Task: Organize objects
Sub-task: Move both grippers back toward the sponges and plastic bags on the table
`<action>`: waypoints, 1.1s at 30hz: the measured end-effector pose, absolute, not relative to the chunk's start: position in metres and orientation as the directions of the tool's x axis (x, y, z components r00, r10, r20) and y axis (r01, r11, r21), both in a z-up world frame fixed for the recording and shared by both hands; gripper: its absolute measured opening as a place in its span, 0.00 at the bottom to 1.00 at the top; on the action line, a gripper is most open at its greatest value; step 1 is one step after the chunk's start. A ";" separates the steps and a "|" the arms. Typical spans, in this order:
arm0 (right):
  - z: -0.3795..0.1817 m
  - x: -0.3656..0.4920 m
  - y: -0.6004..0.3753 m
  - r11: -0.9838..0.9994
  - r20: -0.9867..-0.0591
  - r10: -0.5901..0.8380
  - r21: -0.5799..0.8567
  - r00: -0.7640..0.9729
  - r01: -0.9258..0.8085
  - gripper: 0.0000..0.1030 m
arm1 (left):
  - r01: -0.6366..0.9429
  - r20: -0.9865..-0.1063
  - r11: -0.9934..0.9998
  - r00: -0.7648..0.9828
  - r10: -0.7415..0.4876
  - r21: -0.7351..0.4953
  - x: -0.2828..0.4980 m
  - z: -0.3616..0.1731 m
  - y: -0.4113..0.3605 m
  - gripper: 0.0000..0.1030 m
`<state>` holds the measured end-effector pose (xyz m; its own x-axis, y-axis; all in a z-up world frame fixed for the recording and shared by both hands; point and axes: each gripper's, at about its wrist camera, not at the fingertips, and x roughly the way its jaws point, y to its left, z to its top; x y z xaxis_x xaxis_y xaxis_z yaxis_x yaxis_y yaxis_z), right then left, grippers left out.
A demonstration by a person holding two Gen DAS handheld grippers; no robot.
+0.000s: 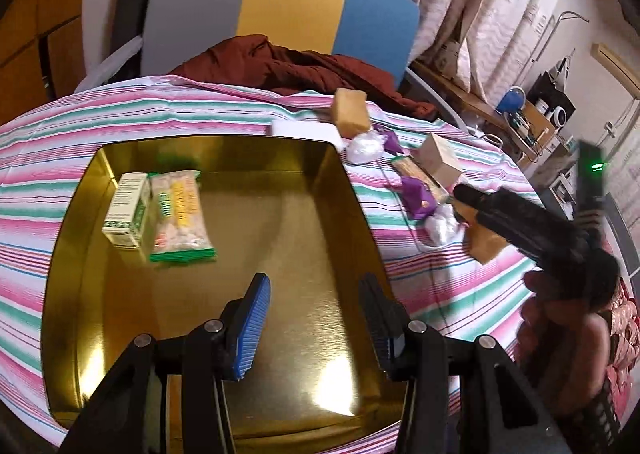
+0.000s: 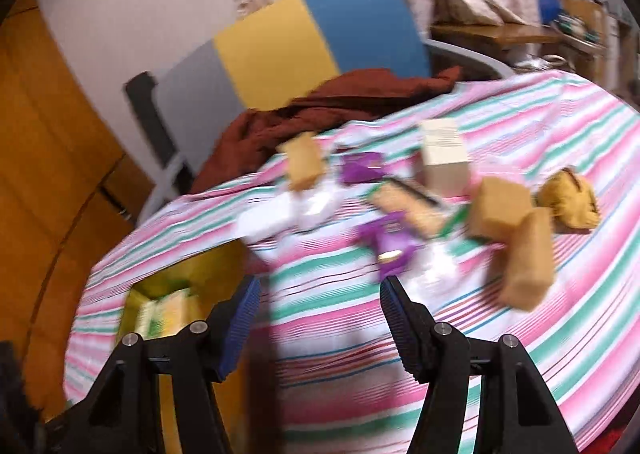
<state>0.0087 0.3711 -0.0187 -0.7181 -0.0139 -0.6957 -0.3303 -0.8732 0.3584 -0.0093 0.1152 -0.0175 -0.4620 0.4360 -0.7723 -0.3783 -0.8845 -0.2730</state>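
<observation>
Both grippers empty — left gripper (image 1: 312, 318) above tin (image 1: 352, 190).

The right wrist view is motion-blurred: purple packets (image 2: 386, 240) show no print. The gold tin (image 2: 188, 274) is half hidden behind 1 gripper finger (image 2: 240, 324).

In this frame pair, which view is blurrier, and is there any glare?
Right wrist view: heavy motion smear over the striped cloth and its items. Left wrist view: mostly sharp, with glare patches on the gold tray; only the right tool is blurred.
</observation>
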 end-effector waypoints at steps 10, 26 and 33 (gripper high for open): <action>-0.054 0.040 0.469 -0.789 -0.746 0.070 0.365 -0.662 -0.495 0.60 | -0.445 -0.779 -0.860 -0.435 0.453 -0.251 -0.001 -0.014 0.150 0.46; -0.069 0.077 0.509 -0.814 -0.753 0.161 0.265 -0.639 -0.517 0.76 | -0.545 -0.798 -0.811 -0.382 0.467 -0.213 0.013 -0.013 0.212 0.46; -0.078 0.063 0.502 -0.858 -0.752 0.177 0.198 -0.634 -0.474 0.82 | -0.558 -0.819 -0.807 -0.362 0.445 -0.192 0.013 -0.015 0.232 0.46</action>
